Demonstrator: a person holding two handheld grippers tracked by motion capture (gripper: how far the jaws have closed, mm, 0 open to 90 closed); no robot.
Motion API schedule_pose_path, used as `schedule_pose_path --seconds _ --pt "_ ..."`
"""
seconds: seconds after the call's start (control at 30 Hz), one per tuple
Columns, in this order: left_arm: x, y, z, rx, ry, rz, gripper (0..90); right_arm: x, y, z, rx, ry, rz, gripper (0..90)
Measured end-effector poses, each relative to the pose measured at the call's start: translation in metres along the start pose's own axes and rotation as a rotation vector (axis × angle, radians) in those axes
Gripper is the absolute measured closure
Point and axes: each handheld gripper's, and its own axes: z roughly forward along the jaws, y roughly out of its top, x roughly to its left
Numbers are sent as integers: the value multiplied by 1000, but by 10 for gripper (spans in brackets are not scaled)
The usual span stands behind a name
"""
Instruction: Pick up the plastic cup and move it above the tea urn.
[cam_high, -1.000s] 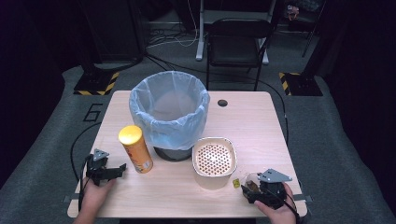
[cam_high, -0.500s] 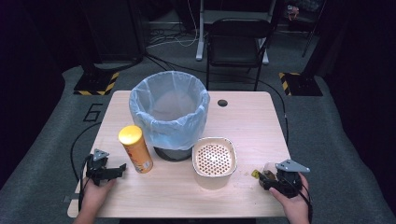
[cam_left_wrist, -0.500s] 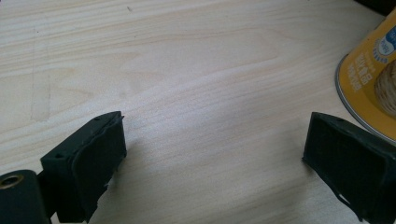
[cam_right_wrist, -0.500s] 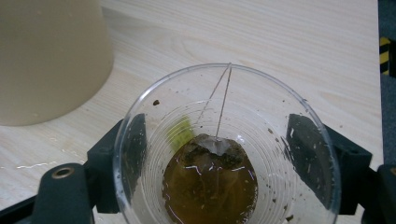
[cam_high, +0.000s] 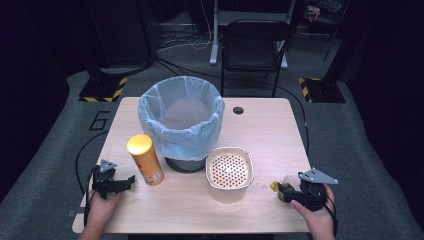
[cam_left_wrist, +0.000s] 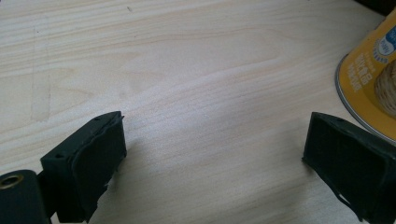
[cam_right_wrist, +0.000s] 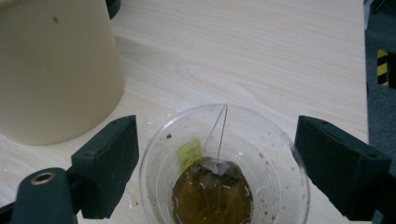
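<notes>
A clear plastic cup (cam_right_wrist: 224, 140) with a wet tea bag (cam_right_wrist: 212, 184) and brown liquid stands on the table between the jaws of my right gripper (cam_right_wrist: 217, 158). Those jaws have just been opening and stand a little off the cup's rim. In the high view the cup (cam_high: 286, 186) sits at the table's right front with my right gripper (cam_high: 289, 192) around it. A yellow tag (cam_high: 274, 186) hangs at its left. My left gripper (cam_high: 129, 181) rests open at the left front, just left of a yellow snack can (cam_high: 145, 160). Nothing lies between its jaws, and the can (cam_left_wrist: 369, 88) stands beside its right jaw.
A bin lined with a pale blue bag (cam_high: 181, 120) stands mid-table. A beige tub with a perforated top (cam_high: 230, 172) sits in front of it, close to the cup's left (cam_right_wrist: 56, 65). A dark hole (cam_high: 238, 110) marks the table's back. A chair stands behind the table.
My right hand has carried the cup to the right, away from the beige tub, and its jaws have widened around it. My left hand has stayed put.
</notes>
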Motion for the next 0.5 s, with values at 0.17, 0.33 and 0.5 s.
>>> schedule_pose_path --seconds 0.17,0.33,0.5 --pt "0 0 0 1 0 4 56 6 18 -16 -28 0 -42 138" --pt "1 0 0 -3 0 6 56 18 41 -22 -67 46 -58 228" --pt "0 0 0 -3 0 6 56 34 64 -3 -70 156 -64 433"
